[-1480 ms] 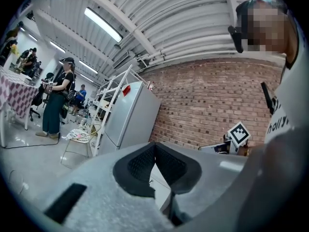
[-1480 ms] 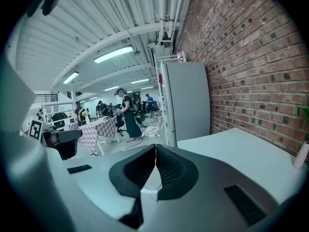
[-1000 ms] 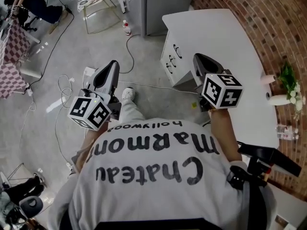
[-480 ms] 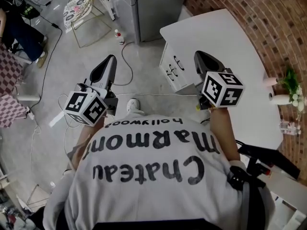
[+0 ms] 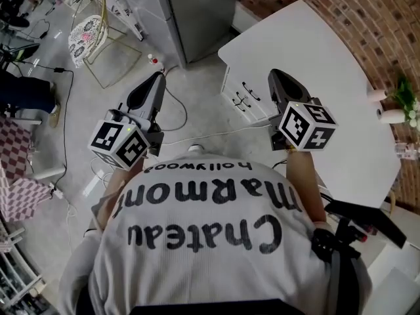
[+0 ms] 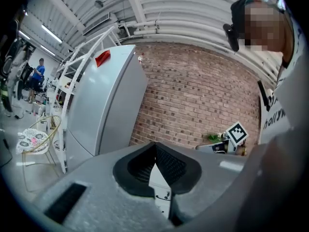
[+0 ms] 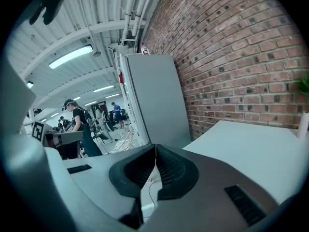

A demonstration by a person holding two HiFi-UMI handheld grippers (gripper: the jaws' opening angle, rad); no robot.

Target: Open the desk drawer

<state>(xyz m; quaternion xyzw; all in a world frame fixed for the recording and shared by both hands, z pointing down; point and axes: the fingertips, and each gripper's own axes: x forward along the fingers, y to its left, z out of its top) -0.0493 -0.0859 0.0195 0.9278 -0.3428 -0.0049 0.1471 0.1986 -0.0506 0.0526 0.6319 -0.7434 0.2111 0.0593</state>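
Note:
The white desk (image 5: pixel 315 58) stands ahead at the right, against the brick wall. Its drawer unit (image 5: pixel 241 97) faces me, with dark curved handles on closed fronts. My left gripper (image 5: pixel 157 79) hangs over the floor to the left of the drawers, jaws shut and empty. My right gripper (image 5: pixel 274 77) hovers over the desk's near edge just right of the drawers, also shut on nothing. In the left gripper view the left gripper (image 6: pixel 155 146) has its pads meeting, with the drawer unit (image 6: pixel 161 192) showing below them. In the right gripper view the right gripper (image 7: pixel 155 146) is shut, beside the desk top (image 7: pixel 251 144).
A grey fridge (image 5: pixel 197 8) stands left of the desk. A wire chair (image 5: pixel 88 35) with a patterned seat, a small bottle (image 5: pixel 153 59) and cables (image 5: pixel 177 113) are on the floor. A plant and vases (image 5: pixel 397 104) sit at the desk's far end. People stand in the background.
The person has turned and moved across the floor, so the fridge and desk have swung in the picture. Both grippers travelled along, the left further, and stay shut.

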